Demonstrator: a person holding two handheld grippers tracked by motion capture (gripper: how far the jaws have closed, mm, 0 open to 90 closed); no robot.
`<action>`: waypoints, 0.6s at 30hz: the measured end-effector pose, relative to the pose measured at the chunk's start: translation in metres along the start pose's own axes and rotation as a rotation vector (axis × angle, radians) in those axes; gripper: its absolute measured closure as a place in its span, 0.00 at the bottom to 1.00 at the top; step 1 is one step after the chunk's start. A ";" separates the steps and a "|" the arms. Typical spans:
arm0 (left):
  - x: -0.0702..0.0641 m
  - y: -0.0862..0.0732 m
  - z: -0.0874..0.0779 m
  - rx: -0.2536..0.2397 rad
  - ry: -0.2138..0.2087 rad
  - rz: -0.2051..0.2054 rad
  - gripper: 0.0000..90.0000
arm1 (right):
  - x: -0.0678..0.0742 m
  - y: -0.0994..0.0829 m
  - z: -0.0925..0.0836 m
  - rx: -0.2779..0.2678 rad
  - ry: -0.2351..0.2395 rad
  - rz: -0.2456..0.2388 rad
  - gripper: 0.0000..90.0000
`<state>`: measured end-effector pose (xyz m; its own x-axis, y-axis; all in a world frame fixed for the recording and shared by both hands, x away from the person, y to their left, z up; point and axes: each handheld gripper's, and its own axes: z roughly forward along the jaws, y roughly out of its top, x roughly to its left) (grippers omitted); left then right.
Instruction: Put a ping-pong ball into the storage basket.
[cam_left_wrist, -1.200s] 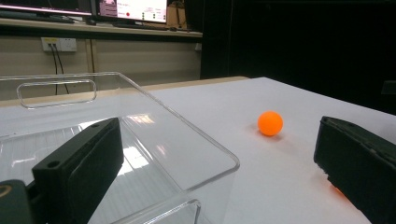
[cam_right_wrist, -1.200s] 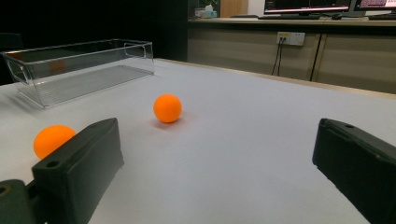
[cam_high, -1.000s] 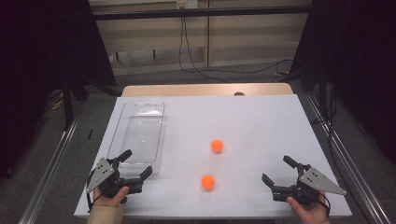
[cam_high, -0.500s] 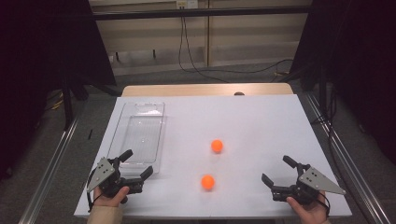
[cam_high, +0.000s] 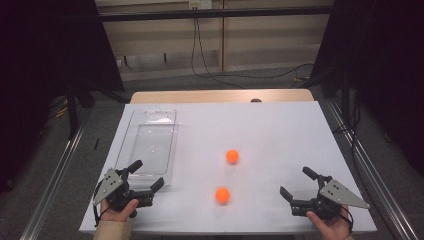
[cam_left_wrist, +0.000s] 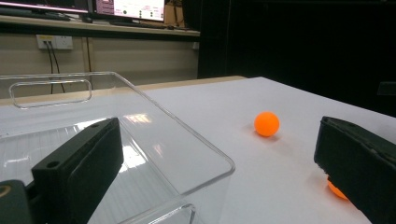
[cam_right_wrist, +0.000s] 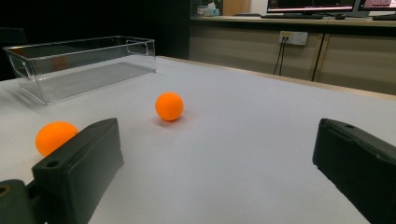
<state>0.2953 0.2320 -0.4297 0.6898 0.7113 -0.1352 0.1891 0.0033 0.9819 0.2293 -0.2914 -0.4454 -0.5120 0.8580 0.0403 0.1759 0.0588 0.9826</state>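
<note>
Two orange balls lie on the white table: the far ball (cam_high: 232, 156) (cam_left_wrist: 266, 123) (cam_right_wrist: 169, 106) near the middle and the near ball (cam_high: 222, 195) (cam_right_wrist: 55, 136) closer to the front edge. In the left gripper view the near ball (cam_left_wrist: 337, 190) peeks from behind the right jaw. A clear plastic bin (cam_high: 148, 144) (cam_left_wrist: 140, 126) (cam_right_wrist: 74, 63) stands empty at the left. My left gripper (cam_high: 147, 178) rests open at the front left, against the bin's near end. At the front right my right gripper (cam_high: 298, 183) is open, apart from both balls, holding nothing.
The white table (cam_high: 280, 130) has a wooden strip (cam_high: 220, 96) along its far edge. Metal rails run along the floor on both sides. Cables (cam_high: 210, 55) hang on the back wall, with monitors on a counter behind.
</note>
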 end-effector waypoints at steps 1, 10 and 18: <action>0.000 0.000 0.000 0.000 0.000 0.000 0.01 | 0.000 0.000 0.000 0.000 0.001 0.000 0.01; -0.004 0.005 0.003 -0.008 -0.035 -0.015 0.01 | -0.001 0.000 -0.001 0.000 0.001 -0.002 0.01; -0.009 0.009 0.008 0.002 -0.052 -0.017 0.01 | 0.000 0.000 0.000 0.001 0.004 -0.006 0.01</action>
<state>0.2967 0.2204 -0.4208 0.7217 0.6739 -0.1582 0.2020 0.0135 0.9793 0.2292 -0.2920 -0.4450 -0.5164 0.8556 0.0354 0.1735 0.0640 0.9827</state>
